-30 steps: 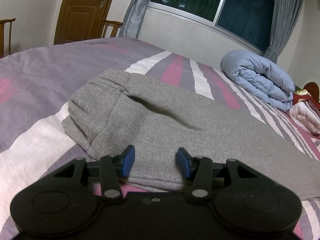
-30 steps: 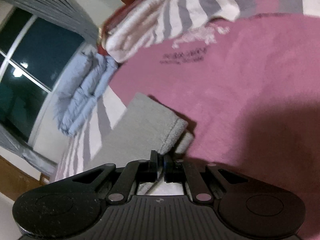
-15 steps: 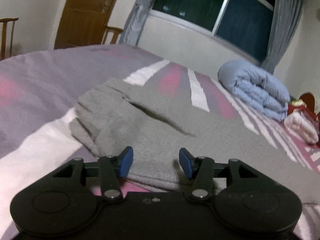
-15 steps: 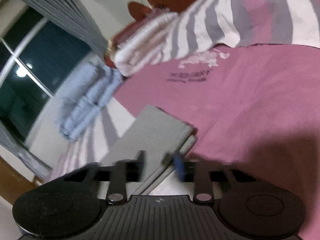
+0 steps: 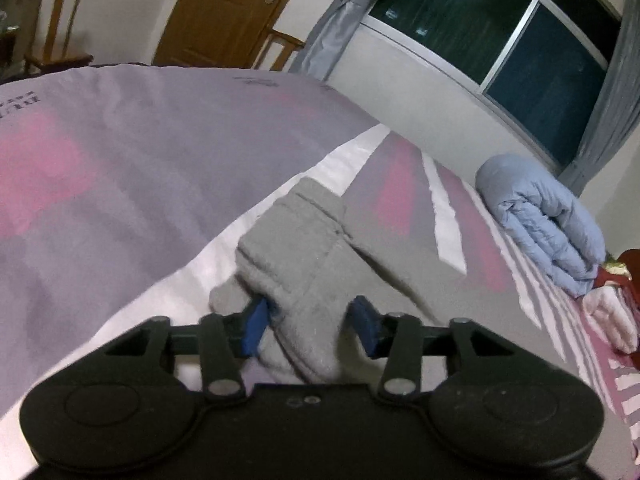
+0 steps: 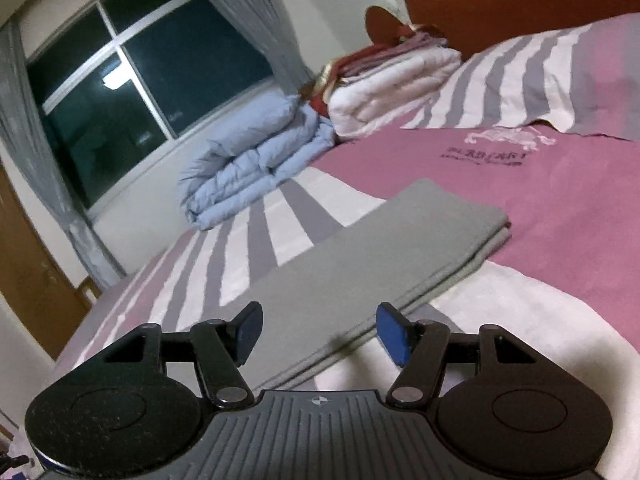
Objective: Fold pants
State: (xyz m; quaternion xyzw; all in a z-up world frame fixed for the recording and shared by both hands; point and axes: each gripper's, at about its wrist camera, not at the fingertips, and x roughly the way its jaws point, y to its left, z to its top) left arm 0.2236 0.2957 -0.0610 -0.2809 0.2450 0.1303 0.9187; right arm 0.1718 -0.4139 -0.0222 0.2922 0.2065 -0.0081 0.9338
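Note:
The grey pants [image 5: 304, 248] lie on the striped bedspread [image 5: 100, 184]. In the left wrist view their waistband end is bunched up and raised off the bed. My left gripper [image 5: 310, 328] is closing on that bunch, and the blue pads [image 5: 254, 330] press its sides. In the right wrist view the doubled legs of the pants [image 6: 360, 260] stretch flat toward the pink part of the bedspread [image 6: 560, 216]. My right gripper [image 6: 320, 332] hovers over their near edge; its jaws are opening and grip nothing, with the cloth lying beneath the gap.
A folded light-blue duvet [image 6: 248, 160] and a folded white blanket [image 6: 392, 80] sit at the far side of the bed by the window. A striped pillow [image 6: 540, 76] leans on the headboard. A wooden door [image 5: 224, 12] and a chair [image 5: 60, 20] stand beyond the bed.
The left jaws closed in on the waistband, which now stands bunched and raised. The right gripper let go of the leg end, opened, rolled level and drew back along the legs.

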